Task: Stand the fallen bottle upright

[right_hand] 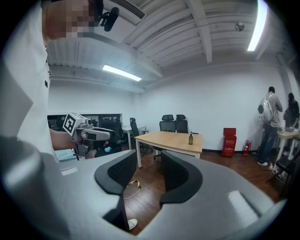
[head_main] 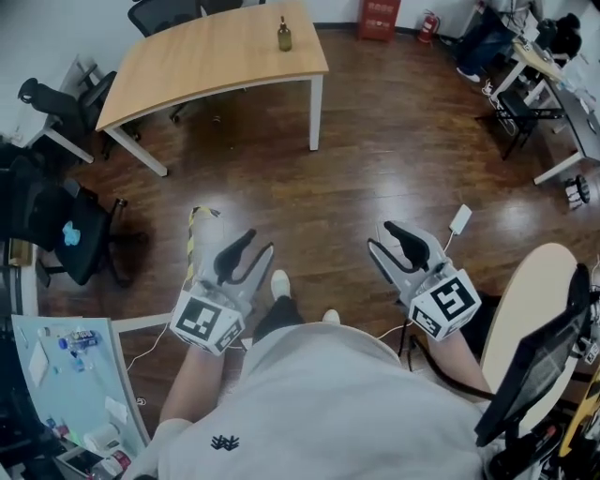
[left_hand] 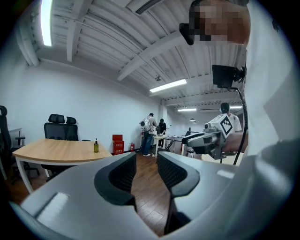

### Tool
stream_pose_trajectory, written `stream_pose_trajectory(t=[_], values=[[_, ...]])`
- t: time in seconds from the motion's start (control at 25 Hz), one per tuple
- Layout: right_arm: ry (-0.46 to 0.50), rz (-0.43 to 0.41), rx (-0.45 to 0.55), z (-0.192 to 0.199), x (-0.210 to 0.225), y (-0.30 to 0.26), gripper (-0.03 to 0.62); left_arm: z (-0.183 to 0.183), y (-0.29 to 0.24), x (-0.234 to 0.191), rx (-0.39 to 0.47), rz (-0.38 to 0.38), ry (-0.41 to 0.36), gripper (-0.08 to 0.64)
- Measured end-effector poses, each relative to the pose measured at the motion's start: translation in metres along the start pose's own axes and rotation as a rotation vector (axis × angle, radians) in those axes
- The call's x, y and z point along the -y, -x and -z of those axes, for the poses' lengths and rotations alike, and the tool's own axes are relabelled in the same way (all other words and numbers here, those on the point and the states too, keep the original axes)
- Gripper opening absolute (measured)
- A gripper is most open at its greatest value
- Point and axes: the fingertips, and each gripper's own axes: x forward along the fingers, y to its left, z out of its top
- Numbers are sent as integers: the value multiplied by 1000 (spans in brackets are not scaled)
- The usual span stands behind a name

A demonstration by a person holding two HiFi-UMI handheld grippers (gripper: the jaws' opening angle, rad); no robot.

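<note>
**Both grippers empty and held forward; bottle upright on the desk far ahead**

Left gripper [head_main: 258, 246]: held out in front of the person's torso on a bare forearm [head_main: 197, 380], pointing ahead and close to level. The marker cube [head_main: 208, 322] sits at its rear, nearest the body. In the left gripper view its fingers [left_hand: 119, 178] stand apart with only wooden floor [left_hand: 147, 187] showing in the gap. Nothing is gripped.

Right gripper [head_main: 382, 236]: held at about the same height and reach, beside the left and well apart from it, tipped slightly more downward. In the right gripper view its fingers [right_hand: 180, 177] are spread wide, again with bare floor between them. Nothing is gripped. Each gripper shows in the other's view, out to the side of the fingers.

Bottle [head_main: 284, 35]: a small dark bottle standing upright near the far edge of the desk [head_main: 216, 56]. It lies well beyond both sets of fingers, with open floor between. From the left gripper it appears ahead and to the left of the fingers [left_hand: 96, 146]; from the right gripper, ahead and slightly right of them [right_hand: 191, 138]. Neither gripper touches it or the desk.

Surroundings: a yellow-and-black cable [head_main: 194, 239] lies on the floor just left of the left fingers. A white plug [head_main: 460, 219] lies just right of the right fingers. Past the desk stand a red cabinet [head_main: 380, 17] and a fire extinguisher [head_main: 428, 25]. Black office chairs [head_main: 56, 103] stand to the left of the desk.
</note>
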Motion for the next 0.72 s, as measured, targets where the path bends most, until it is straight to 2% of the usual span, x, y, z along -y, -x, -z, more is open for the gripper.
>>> stream_pose_trajectory(t=[0.28, 0.72], values=[[-4, -15, 1, 17, -8, 35, 160, 12, 10, 43, -26, -1, 7, 141], [-2, -39, 31, 16, 0, 43, 155, 7, 8, 51, -23, -43, -24, 141]])
